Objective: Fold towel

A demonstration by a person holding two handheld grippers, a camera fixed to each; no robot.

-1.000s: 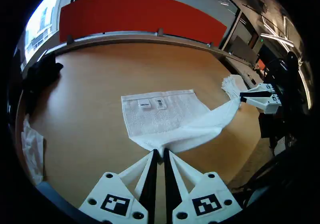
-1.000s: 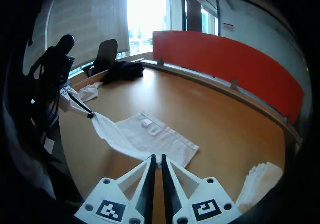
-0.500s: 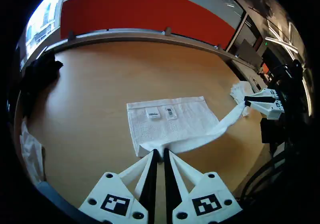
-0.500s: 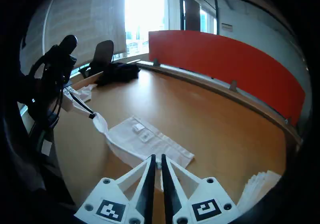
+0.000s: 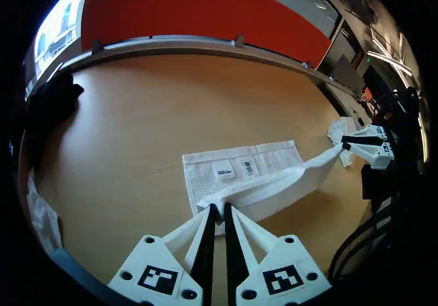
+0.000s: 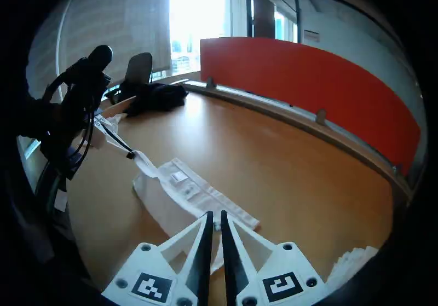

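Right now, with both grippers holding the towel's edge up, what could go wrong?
The left gripper and right gripper each pinch only a corner of the towel, so one could slip. The lifted edge sags between them, so the fold may land creased. Nothing pins the flat part to the table, so it might drag.

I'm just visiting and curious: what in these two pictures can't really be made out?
Left gripper view: print on the two tags on the towel is too small.
Right gripper view: the dark bundle on the table is too far and shadowed to identify.
Right gripper view: the white cloth stack is cut off by the edge.
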